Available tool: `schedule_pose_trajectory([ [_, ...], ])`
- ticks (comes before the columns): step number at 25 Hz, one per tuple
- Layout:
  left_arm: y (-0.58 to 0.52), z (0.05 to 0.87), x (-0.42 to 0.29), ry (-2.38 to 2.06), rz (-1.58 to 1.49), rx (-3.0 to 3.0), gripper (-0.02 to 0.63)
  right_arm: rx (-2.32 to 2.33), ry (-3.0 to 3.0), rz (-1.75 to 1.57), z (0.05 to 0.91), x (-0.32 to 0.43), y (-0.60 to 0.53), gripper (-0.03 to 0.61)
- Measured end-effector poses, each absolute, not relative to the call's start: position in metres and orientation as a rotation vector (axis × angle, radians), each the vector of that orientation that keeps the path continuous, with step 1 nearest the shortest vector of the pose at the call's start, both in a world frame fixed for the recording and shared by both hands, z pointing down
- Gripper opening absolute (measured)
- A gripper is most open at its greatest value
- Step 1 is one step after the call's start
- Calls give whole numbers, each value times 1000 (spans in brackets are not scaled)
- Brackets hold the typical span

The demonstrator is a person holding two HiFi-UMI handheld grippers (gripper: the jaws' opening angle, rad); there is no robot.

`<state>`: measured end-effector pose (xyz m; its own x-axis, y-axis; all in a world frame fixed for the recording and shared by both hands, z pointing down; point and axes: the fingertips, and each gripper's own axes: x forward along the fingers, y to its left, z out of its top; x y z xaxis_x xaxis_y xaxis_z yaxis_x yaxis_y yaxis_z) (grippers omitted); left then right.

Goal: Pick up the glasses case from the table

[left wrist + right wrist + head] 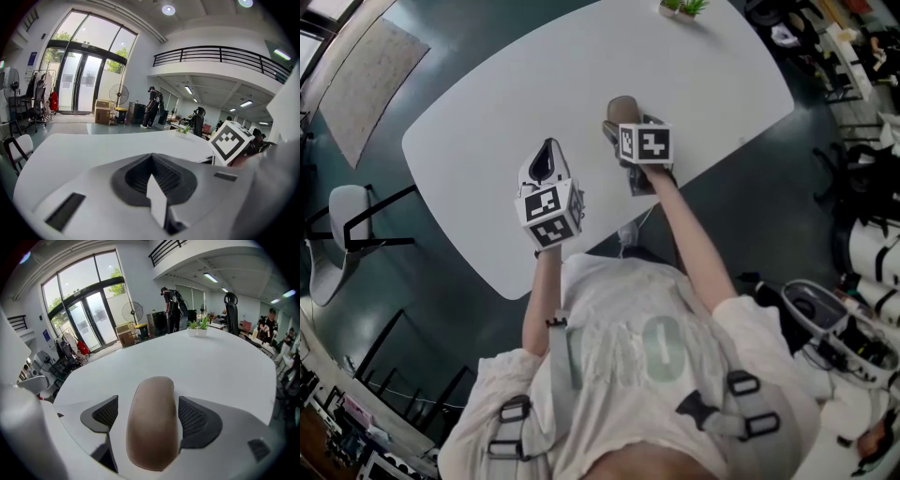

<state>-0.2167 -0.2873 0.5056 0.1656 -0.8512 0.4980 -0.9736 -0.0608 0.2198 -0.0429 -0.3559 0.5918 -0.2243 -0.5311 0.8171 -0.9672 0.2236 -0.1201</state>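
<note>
Glasses case (pixel 153 427), a smooth brown oblong hard shell, at the pickup. To its left, my left gripper (pixel 151 177) hangs with its jaws pressed together on nothing. On the case itself, my right gripper (pixel 153 414) is closed, its ribbed dark pads (pixel 197 416) bearing on both long sides. The case sits above the near edge of the white oval table (pixel 478 122), and I cannot tell whether it has cleared the top.

The worry, as I judge it, is slip. The shell is rounded and glossy and is pinched only at its flanks, so a quick tilt or a slackened squeeze could let it slide forward out of the pads and drop onto the table or off the near edge.

Far left of the case, a white chair (pixel 337 225) stands on the dark glossy floor (pixel 459 281). Beyond the case the tabletop is bare but for small green potted plants (pixel 198 326) at the far edge. Behind them are tall glass doors (pixel 89 317), a standing fan (pixel 132 312) and a person on foot (pixel 171 301). A black-railed balcony (pixel 220 54) runs overhead.
</note>
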Motion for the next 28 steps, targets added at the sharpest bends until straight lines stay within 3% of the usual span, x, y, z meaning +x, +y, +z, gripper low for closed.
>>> schedule_pose_trajectory([
  [28, -299, 524, -211, -1673, 278, 1881, 3, 1283, -1620, 871, 640, -37, -354, 388],
])
